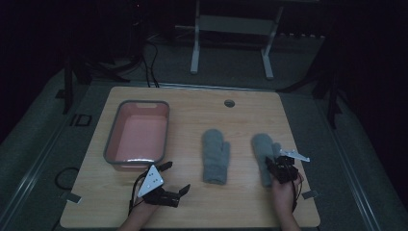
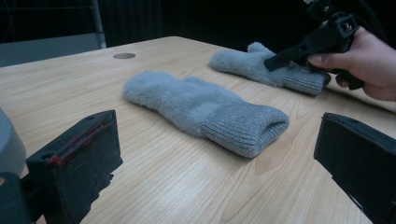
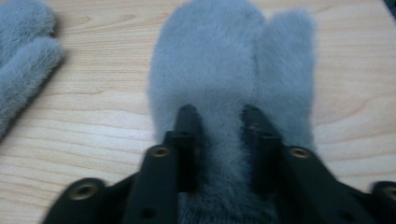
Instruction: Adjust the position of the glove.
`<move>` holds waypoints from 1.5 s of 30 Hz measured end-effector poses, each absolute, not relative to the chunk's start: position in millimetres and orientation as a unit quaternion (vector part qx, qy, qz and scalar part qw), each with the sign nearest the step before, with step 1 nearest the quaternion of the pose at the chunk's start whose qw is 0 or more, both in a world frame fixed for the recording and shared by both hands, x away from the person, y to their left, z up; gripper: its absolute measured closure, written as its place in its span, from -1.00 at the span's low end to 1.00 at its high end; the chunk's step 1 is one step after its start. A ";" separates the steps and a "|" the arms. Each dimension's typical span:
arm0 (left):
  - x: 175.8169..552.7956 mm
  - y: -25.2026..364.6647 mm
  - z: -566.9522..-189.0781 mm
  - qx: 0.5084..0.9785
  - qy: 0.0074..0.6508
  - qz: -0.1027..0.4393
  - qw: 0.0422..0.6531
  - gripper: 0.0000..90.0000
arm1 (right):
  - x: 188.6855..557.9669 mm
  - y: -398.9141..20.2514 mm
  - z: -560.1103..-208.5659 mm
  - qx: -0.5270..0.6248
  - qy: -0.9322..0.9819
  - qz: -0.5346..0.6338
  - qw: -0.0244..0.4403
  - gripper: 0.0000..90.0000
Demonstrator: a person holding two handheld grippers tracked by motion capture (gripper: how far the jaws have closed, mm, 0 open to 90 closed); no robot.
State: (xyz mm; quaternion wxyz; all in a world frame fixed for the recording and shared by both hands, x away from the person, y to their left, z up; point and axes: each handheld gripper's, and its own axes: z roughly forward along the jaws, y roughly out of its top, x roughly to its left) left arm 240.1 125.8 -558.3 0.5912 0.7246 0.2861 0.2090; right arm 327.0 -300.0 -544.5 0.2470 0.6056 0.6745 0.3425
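Two grey fuzzy mittens lie flat on the wooden table (image 1: 192, 202), cuffs toward me. The left mitten (image 1: 215, 154) (image 2: 196, 105) (image 3: 23, 46) lies free in the middle. My right gripper (image 1: 275, 162) (image 3: 217, 112) rests low on the right mitten (image 1: 262, 147) (image 2: 257, 63) (image 3: 210, 60) near its cuff. Its jaws stand a little apart with a ridge of the fur between them. In the left gripper view, that right gripper (image 2: 299, 51) and its hand show over the far mitten. My left gripper (image 1: 175, 177) (image 2: 217, 158) hovers open near the front left, holding nothing.
A pink basin with a grey rim (image 1: 111, 139) stands on the table's left, just beyond the left gripper. A round hole (image 1: 229, 103) (image 2: 124, 55) sits near the far edge. A white stand's legs (image 1: 195, 62) rise behind the table on the dark floor.
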 end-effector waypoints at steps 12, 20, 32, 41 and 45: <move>240.1 125.3 -559.0 0.725 0.289 0.208 0.590 -0.98 | 333.9 -305.5 -530.8 0.510 0.759 0.314 0.255 -0.02; 240.8 125.5 -559.7 0.727 0.291 0.205 0.587 -0.98 | 335.1 -306.5 -547.1 0.518 0.762 0.299 0.249 0.05; 240.8 124.3 -559.8 0.728 0.290 0.204 0.587 -0.98 | 334.0 -295.7 -544.1 0.566 0.721 0.313 0.249 0.75; 241.2 124.8 -559.3 0.725 0.292 0.203 0.589 -0.98 | 329.4 -270.7 -514.5 0.593 0.677 0.346 0.264 0.76; 241.9 125.1 -559.1 0.724 0.294 0.201 0.591 -0.98 | 330.7 -243.3 -498.1 0.589 0.672 0.360 0.267 0.76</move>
